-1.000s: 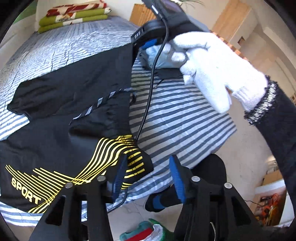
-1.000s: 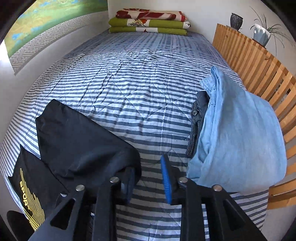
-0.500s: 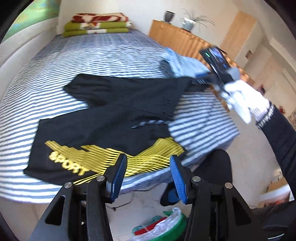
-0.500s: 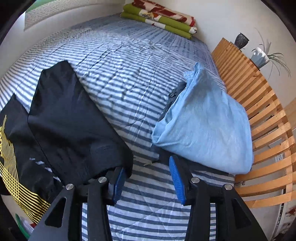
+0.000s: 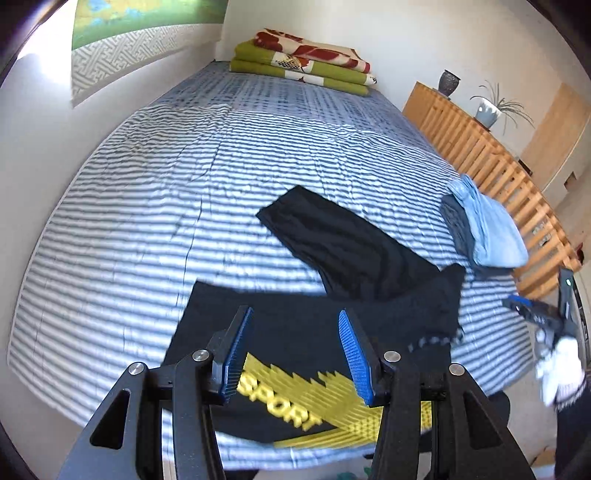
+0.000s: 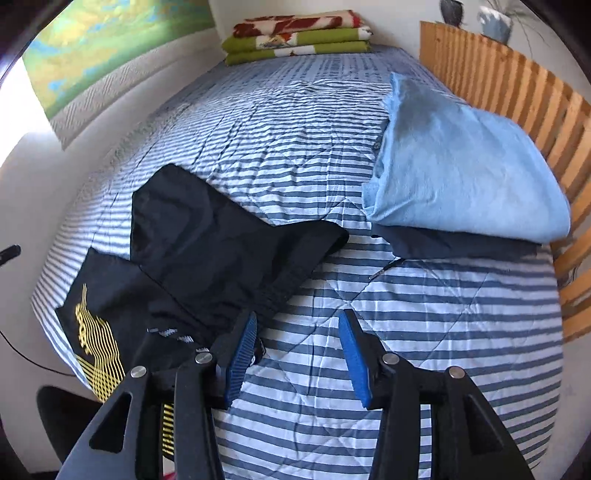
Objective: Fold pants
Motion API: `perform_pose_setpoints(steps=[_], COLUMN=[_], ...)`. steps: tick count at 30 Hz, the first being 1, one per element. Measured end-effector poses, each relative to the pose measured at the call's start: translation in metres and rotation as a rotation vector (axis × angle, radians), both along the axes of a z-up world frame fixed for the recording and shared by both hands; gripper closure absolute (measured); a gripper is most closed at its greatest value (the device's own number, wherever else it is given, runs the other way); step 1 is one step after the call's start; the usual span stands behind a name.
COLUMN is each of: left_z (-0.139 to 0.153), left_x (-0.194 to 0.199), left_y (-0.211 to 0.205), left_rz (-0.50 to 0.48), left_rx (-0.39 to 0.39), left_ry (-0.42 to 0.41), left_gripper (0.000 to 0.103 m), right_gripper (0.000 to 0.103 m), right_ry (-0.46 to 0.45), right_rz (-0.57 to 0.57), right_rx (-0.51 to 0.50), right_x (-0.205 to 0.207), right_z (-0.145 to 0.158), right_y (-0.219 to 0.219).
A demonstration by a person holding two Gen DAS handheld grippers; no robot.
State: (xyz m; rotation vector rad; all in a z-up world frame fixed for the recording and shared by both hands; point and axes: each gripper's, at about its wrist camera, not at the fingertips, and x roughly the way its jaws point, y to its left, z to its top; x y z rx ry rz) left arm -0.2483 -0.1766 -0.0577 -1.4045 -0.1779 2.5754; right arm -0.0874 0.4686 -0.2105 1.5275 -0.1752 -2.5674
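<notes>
On the striped bed (image 5: 155, 206), black pants (image 5: 354, 251) lie half-folded.

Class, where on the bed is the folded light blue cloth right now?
The folded light blue cloth lies at the striped bed's right edge, on a dark garment, against the slatted wooden rail, right of the black pants.

A bed covered by a blue-and-white striped quilt (image 5: 229, 177) fills most of both views. At its far end, top centre, lies a stack of folded green, red and white blankets (image 5: 301, 61) against a plain white wall (image 5: 388, 33). A green and yellow patterned wall hanging (image 5: 144, 22) occupies the upper left. Along the right runs a slatted light-wood frame (image 5: 491, 162), with a dark vase (image 5: 449, 79) and a potted plant (image 5: 491, 109) beside it. Daylight brightens the left wall.
</notes>
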Motion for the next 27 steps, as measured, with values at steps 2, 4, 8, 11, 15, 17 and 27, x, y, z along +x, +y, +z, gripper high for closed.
perform_pose_setpoints(steps=[2, 4, 8, 11, 15, 17, 27], left_z=[-0.011, -0.024, -0.055, -0.088, -0.135, -0.161, -0.209], left_x=[-0.045, -0.087, -0.166, -0.218, -0.266, -0.287, -0.324], left_y=[0.003, 0.012, 0.032, 0.051, 0.078, 0.086, 0.102], left_rz=[0.000, -0.015, -0.010, -0.033, -0.049, -0.041, 0.000], left_rx=[0.012, 0.065, 0.059, 0.055, -0.003, -0.046, -0.072], left_ry=[-0.023, -0.058, -0.092, -0.131, -0.181, -0.209, -0.203], left_gripper=[0.051, 0.047, 0.040, 0.033, 0.030, 0.030, 0.101], right_gripper=[0.057, 0.056, 0.052, 0.052, 0.052, 0.052, 0.052], right_ry=[0.000, 0.002, 0.010, 0.017, 0.007, -0.005, -0.066], right_rz=[-0.072, -0.120, -0.186, -0.204, -0.221, -0.234, -0.215], right_rx=[-0.021, -0.048, -0.071, -0.040, -0.006, -0.002, -0.101], right_x=[-0.009, -0.019, -0.046, -0.066, -0.091, -0.099, -0.122], right_z=[-0.007, -0.016, -0.037, -0.052, -0.072, -0.085, -0.107], right_y=[0.002, 0.003, -0.002, -0.012, -0.020, -0.017, -0.007])
